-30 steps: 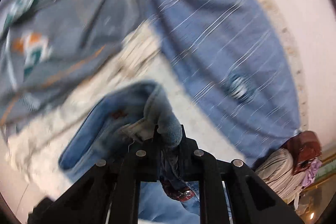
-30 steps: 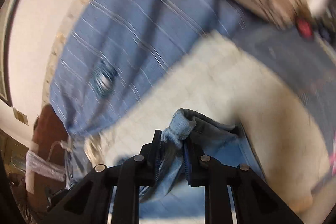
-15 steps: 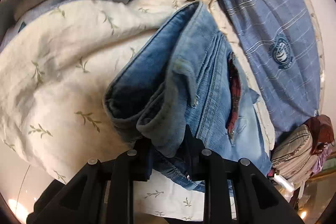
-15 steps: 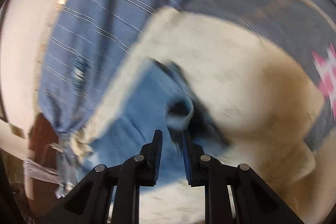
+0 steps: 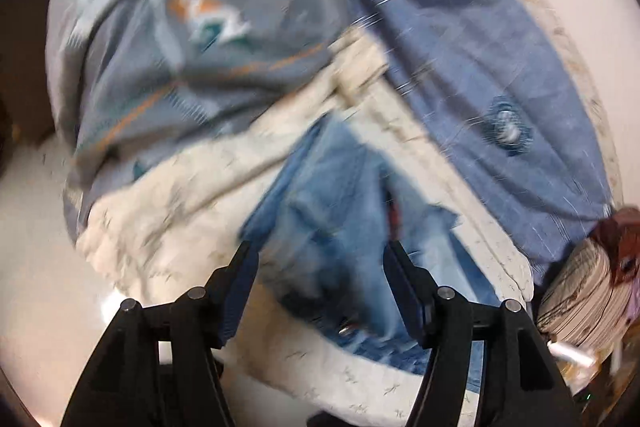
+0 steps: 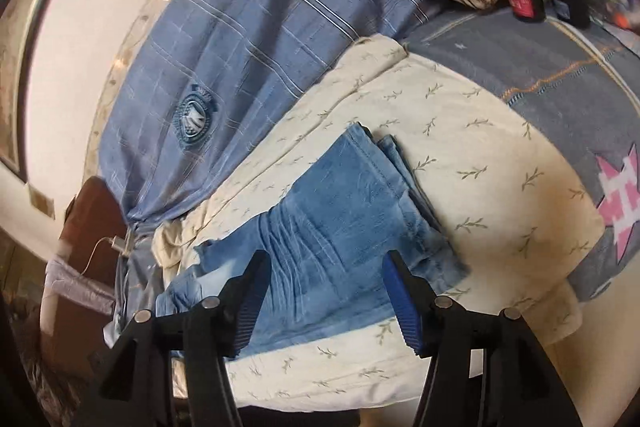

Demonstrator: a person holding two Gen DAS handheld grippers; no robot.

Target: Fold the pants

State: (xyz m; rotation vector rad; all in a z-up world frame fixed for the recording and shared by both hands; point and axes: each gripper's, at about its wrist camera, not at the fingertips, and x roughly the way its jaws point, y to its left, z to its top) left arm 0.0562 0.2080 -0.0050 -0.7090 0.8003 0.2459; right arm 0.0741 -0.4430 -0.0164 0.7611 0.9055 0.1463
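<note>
fingers (image 6: 394, 267) apart above folded jeans (image 6: 340, 211)

You won't find any wording you can read here. The round crest (image 6: 195, 118) on the blue striped cloth (image 6: 256, 39) is too small to make out, and the red label (image 6: 521, 1) at the back stays illegible too.

both wrist views angled down, close above the same jeans (image 5: 344, 211) (image 6: 340, 211)
</note>
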